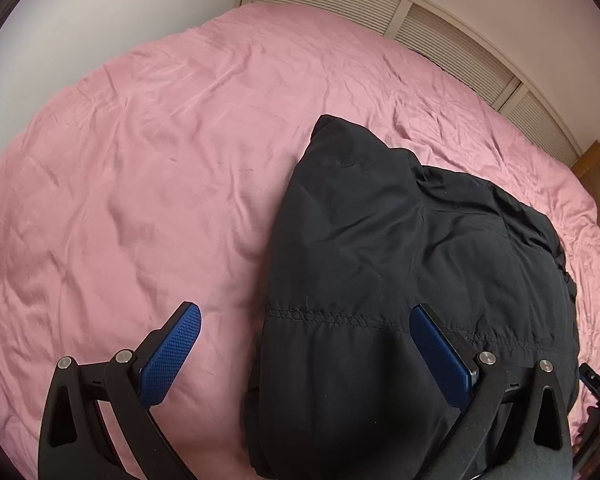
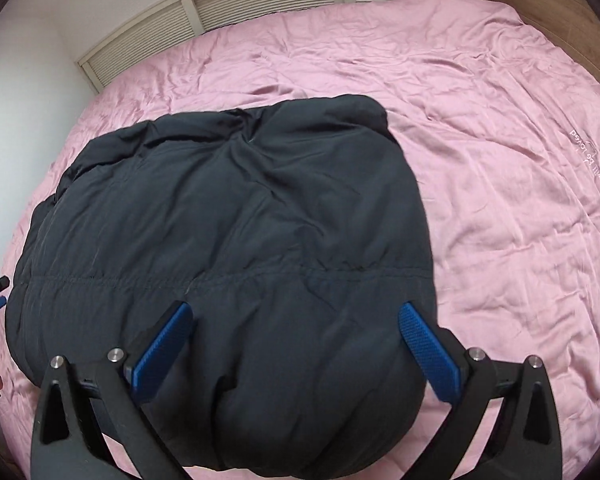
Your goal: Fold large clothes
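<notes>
left claw (image 1: 304, 320) spread wide, right claw (image 2: 294, 318) spread wide, both empty, angled downward

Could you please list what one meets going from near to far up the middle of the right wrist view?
Open right gripper → puffy black padded jacket → wrinkled pink bedsheet → beige slatted panel along the wall.

We note soft, even, fairly bright light in both views, with no hard glare. The pink sheet (image 1: 140, 160) shows gentle sheen along its creases. The black jacket (image 2: 228, 208) reads dark with little fold detail and casts only a faint shadow. Fisheye bending curves the bed's edges; corners vignette to black. Focus is acceptably sharp.
</notes>
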Motion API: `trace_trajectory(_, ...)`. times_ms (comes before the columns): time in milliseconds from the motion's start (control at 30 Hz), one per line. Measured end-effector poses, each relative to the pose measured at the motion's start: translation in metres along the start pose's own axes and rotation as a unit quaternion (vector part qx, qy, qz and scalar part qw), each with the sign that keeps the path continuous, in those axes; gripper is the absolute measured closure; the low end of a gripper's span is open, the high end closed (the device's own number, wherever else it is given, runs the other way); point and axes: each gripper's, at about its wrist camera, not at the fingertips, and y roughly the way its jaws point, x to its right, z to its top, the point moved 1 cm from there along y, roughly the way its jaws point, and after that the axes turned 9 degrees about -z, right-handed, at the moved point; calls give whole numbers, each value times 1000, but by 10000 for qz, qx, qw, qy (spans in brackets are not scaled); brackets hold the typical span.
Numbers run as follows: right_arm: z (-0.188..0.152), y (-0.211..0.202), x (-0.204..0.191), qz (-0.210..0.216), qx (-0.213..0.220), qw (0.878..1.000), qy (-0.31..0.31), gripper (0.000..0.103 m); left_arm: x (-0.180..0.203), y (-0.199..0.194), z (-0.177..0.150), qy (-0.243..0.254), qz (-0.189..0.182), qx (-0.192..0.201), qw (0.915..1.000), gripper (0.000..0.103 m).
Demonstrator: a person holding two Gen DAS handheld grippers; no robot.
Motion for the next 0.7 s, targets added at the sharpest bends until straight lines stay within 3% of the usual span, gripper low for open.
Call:
trace_trajectory(133,10,17,48,510,-246,9964,628,0,-22,21,9,-256,-476,-414,9977,1)
trace_trajectory(300,13,58,82,1127,-696,9864,968,0,-43,44,17,-575,-966,-556,9921,1)
trace_trajectory(500,14,102,83,1921,-1058,9710,948,0,-47,74,22,-589,-1553,-762,9832,1)
trace_trajectory(700,11,143,71,2556,-1286,9522,1072,0,-51,109,10,-739,-2334,-1026,9641,1)
